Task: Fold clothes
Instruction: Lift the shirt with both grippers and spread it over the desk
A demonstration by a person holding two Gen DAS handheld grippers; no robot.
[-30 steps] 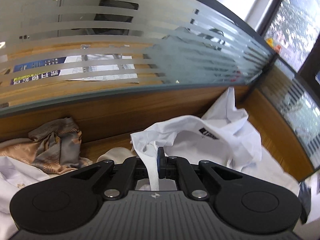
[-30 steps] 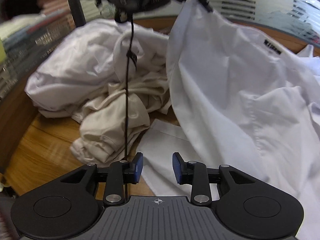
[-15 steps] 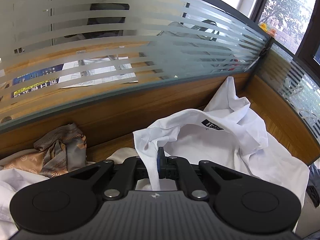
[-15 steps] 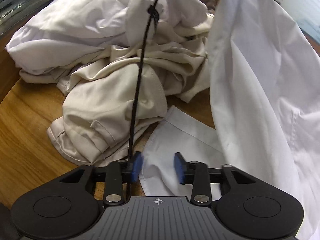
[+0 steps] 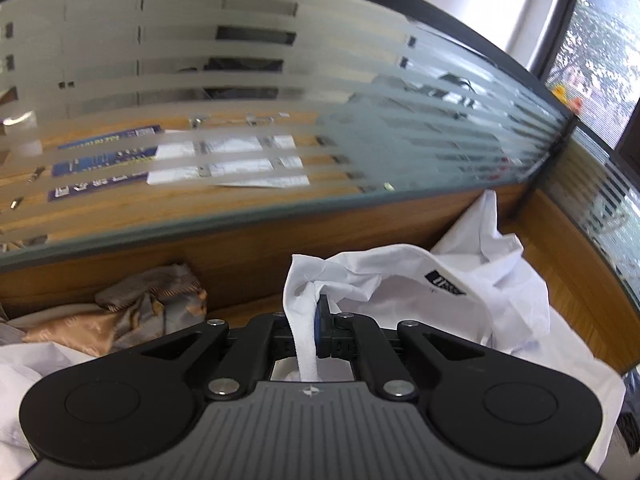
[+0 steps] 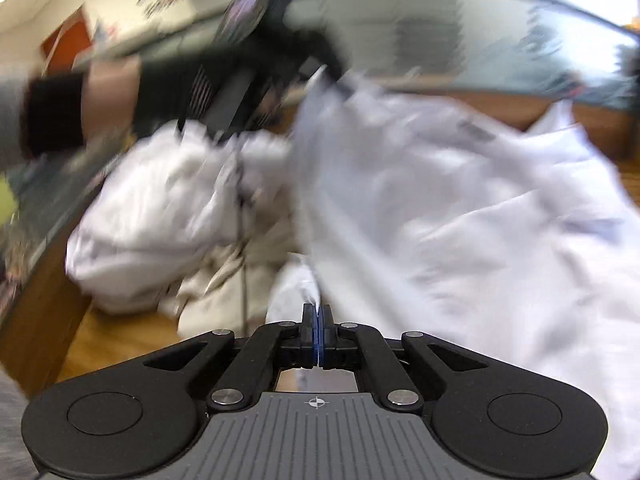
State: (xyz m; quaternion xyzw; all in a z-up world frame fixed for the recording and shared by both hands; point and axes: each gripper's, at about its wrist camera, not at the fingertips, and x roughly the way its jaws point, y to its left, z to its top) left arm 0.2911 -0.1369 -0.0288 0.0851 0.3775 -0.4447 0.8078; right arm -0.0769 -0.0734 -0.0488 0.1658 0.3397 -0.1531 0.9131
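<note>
- Left gripper (image 5: 310, 320): jaws pinched on a bunched edge of white shirt (image 5: 460, 308); rest drapes to the right over wood desk (image 5: 560, 280).
- Right gripper (image 6: 318, 320): jaws pressed together on a thin shirt edge; pic blurred.
- Beige/white clothes pile (image 6: 168, 216) left of shirt; brown patterned cloth (image 5: 140, 304) near frosted glass partition (image 5: 280, 100).

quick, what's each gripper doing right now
left gripper: shut on a fold of the white cotton shirt.
right gripper: shut, pinching an edge of that shirt.
</note>
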